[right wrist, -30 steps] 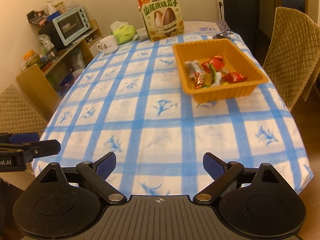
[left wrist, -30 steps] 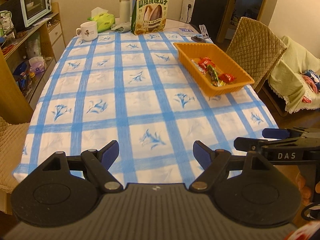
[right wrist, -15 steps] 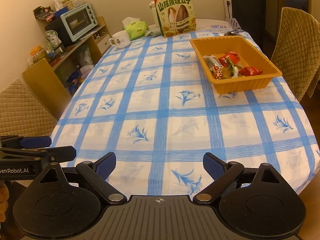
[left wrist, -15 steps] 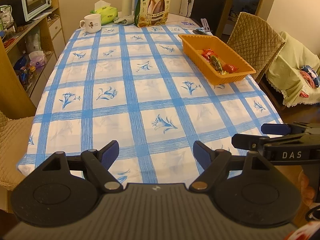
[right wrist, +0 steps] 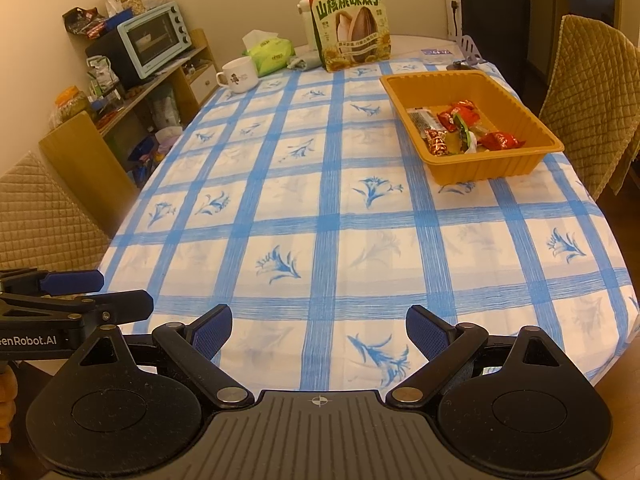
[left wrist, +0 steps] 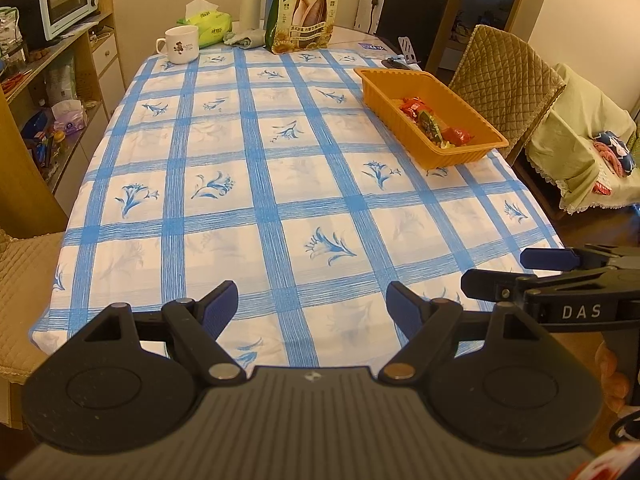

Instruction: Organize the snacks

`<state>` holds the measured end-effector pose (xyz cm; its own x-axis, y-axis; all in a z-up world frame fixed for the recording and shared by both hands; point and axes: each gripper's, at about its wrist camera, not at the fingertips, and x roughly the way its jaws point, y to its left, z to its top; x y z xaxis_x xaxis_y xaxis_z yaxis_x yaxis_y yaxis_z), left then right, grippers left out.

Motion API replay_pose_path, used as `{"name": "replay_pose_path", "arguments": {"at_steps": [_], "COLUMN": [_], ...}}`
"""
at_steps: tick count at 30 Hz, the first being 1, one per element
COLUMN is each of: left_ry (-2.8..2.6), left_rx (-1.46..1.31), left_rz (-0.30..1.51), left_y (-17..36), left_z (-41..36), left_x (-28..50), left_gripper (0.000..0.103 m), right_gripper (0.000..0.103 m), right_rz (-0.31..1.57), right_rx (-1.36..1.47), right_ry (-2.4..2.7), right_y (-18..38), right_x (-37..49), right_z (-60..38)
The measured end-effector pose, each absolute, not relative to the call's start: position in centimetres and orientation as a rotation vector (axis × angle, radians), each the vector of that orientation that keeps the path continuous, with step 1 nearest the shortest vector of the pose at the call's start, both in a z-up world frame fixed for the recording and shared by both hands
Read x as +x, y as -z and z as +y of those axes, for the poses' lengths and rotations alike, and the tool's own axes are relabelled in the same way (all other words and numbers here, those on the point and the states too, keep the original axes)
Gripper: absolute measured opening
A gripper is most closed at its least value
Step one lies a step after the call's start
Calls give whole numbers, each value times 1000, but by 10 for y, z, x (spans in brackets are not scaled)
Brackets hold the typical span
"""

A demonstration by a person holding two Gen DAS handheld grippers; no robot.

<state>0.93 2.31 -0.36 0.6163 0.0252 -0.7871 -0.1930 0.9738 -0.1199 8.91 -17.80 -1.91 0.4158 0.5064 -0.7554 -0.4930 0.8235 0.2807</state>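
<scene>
Both grippers have drawn back toward the near table edge since the earlier frames, so more of the checked tablecloth (left wrist: 280, 184) is in view. The left gripper (left wrist: 312, 308) and right gripper (right wrist: 319, 332) have jaws spread wide, holding nothing. Far right on the table, the orange tray (right wrist: 516, 120) contains several wrapped snacks (right wrist: 460, 124). A sunflower-seed bag (right wrist: 350, 24) stands upright beyond it.

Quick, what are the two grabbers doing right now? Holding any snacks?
Left hand-held gripper: open, holding nothing.
Right hand-held gripper: open, holding nothing.
</scene>
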Motion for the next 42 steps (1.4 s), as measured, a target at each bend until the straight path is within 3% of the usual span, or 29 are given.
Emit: {"name": "replay_pose_path", "arguments": {"at_steps": [42], "left_ry": [-116], "left_rx": [-200], "left_rz": [894], "left_y": [3], "left_z": [19], "left_x": [14], "left_gripper": [80], "right_gripper": [93], "right_rz": [954], "right_rx": [15], "right_ry": [-621], "right_y": [17], "right_x": [93], "right_z": [-181]}}
